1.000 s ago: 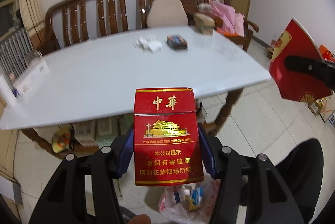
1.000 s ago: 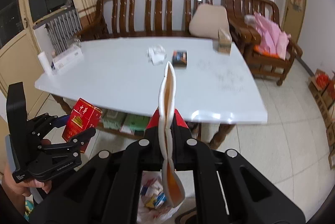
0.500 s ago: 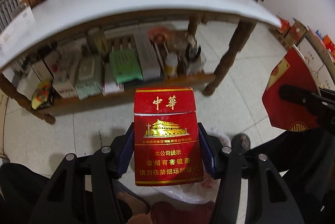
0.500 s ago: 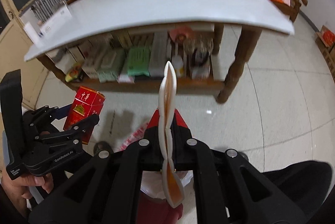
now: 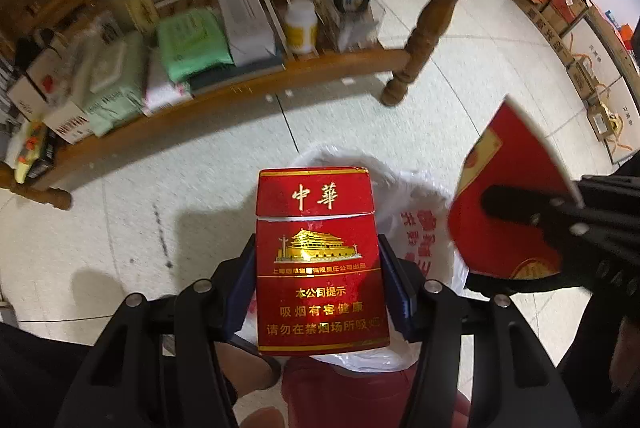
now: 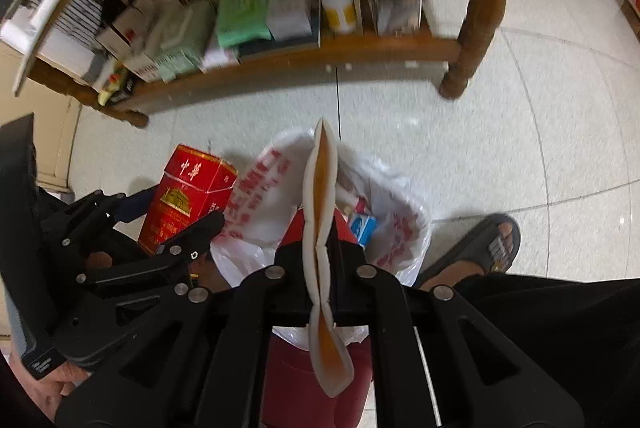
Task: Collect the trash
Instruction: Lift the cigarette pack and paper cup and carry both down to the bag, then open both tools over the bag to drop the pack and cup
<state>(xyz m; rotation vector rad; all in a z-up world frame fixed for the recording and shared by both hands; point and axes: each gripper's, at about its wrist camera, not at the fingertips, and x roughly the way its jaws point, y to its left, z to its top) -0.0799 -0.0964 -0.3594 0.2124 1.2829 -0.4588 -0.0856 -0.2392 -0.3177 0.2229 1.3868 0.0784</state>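
While over white bag (image 6: 256, 196) mid-frame: left gripper (image 5: 318, 268) clamps cigarette pack (image 5: 318, 256), right gripper (image 6: 320, 248) pinches flattened red paper cup (image 6: 320, 196).

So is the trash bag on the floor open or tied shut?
Open. The bag's mouth gapes wide in the right wrist view, with a blue-and-white carton visible inside.
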